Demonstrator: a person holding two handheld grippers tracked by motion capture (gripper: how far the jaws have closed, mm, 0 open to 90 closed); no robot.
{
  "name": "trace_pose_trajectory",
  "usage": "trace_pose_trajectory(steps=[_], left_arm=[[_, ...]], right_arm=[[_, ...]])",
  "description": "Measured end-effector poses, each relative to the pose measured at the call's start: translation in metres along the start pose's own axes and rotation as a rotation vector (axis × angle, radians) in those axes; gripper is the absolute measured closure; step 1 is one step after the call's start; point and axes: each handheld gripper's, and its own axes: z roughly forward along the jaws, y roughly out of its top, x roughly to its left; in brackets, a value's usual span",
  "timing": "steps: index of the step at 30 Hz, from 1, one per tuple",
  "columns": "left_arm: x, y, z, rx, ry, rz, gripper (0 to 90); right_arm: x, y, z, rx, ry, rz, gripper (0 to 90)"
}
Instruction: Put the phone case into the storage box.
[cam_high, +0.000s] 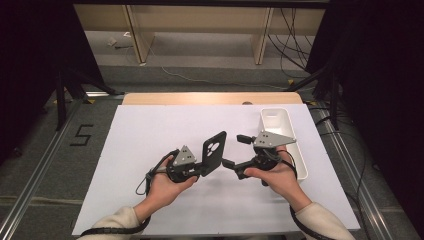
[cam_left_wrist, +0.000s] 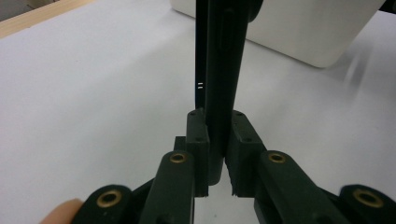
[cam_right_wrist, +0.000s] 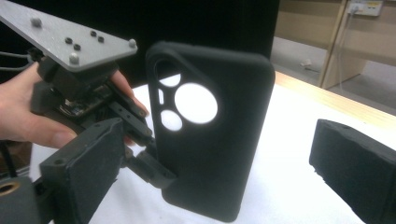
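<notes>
The left gripper (cam_high: 202, 167) was clamped on the lower edge of a black phone case (cam_high: 214, 151), holding it upright above the white mat (cam_high: 150, 150), near the middle. Just right of it, the right gripper (cam_high: 236, 151) stood with jaws spread wide, nothing between them, the case close by. Farther right lay a white tray (cam_high: 280, 120).

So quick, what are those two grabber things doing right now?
Left gripper: jaws shut on the edge of the black phone case, holding it upright.
Right gripper: jaws wide open, holding nothing.
</notes>
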Motion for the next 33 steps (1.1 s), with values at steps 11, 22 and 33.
trace_pose_trajectory(steps=[11, 22, 33], left_arm=[[0.000, 0.000, 0.002, -0.010, 0.038, -0.032, 80.5], [-0.002, 0.000, 0.006, -0.003, 0.042, -0.031, 80.5], [-0.008, 0.002, 0.009, -0.007, 0.030, -0.018, 80.5]], right_arm=[[0.004, -0.003, 0.004, -0.045, -0.095, 0.006, 4.1], [0.011, -0.002, 0.013, -0.072, -0.102, 0.027, 3.4], [0.015, 0.002, 0.029, -0.080, -0.113, 0.048, 0.5]])
